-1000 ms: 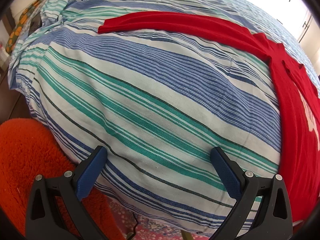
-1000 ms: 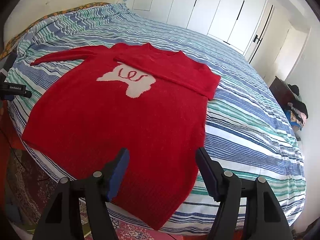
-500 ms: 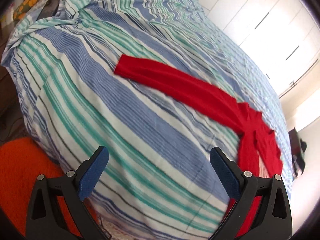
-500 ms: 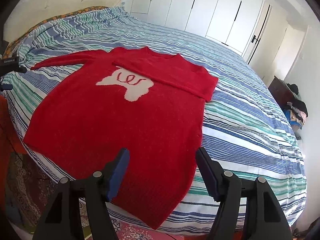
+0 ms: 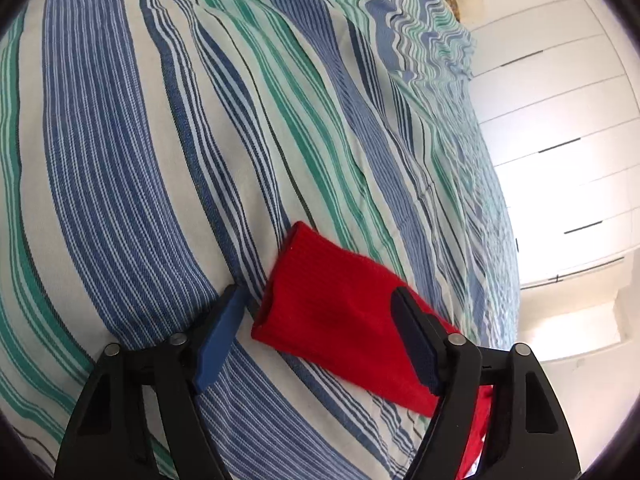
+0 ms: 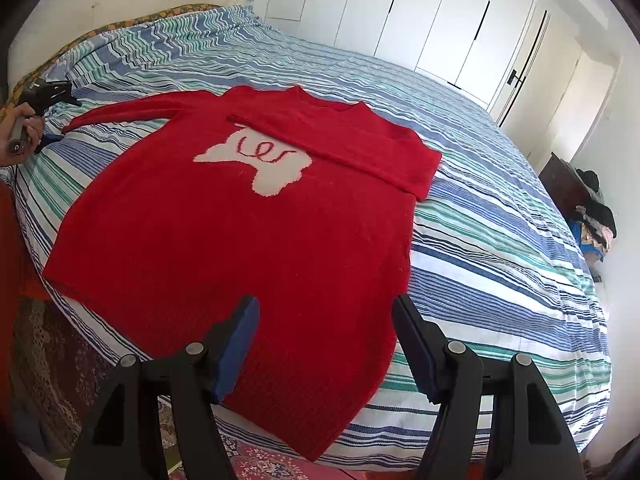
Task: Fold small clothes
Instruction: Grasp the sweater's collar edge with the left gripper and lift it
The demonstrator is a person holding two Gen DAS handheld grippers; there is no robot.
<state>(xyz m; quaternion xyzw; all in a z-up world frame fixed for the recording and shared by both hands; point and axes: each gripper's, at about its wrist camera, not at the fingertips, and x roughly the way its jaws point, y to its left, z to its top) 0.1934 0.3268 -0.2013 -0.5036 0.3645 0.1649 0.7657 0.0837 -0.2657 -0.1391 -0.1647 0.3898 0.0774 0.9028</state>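
Note:
A red sweater (image 6: 224,232) with a white patch on its chest lies flat on the striped bedspread (image 6: 500,248). Its right sleeve is folded across the chest; its left sleeve stretches out to the left. In the left wrist view the cuff of that sleeve (image 5: 320,300) lies between the open fingers of my left gripper (image 5: 316,332), which is just above the bed. The left gripper also shows at the far left of the right wrist view (image 6: 44,96). My right gripper (image 6: 324,340) is open and empty, above the sweater's hem near the bed's front edge.
White wardrobe doors (image 6: 400,12) line the far wall. A dark cabinet with a pile of clothes (image 6: 592,212) stands at the right. An orange rug and a patterned carpet (image 6: 48,352) lie on the floor below the bed's near edge.
My left gripper has moved forward over the bed to the end of the outstretched sleeve, so the cuff now lies between its fingers. The right gripper has hardly moved.

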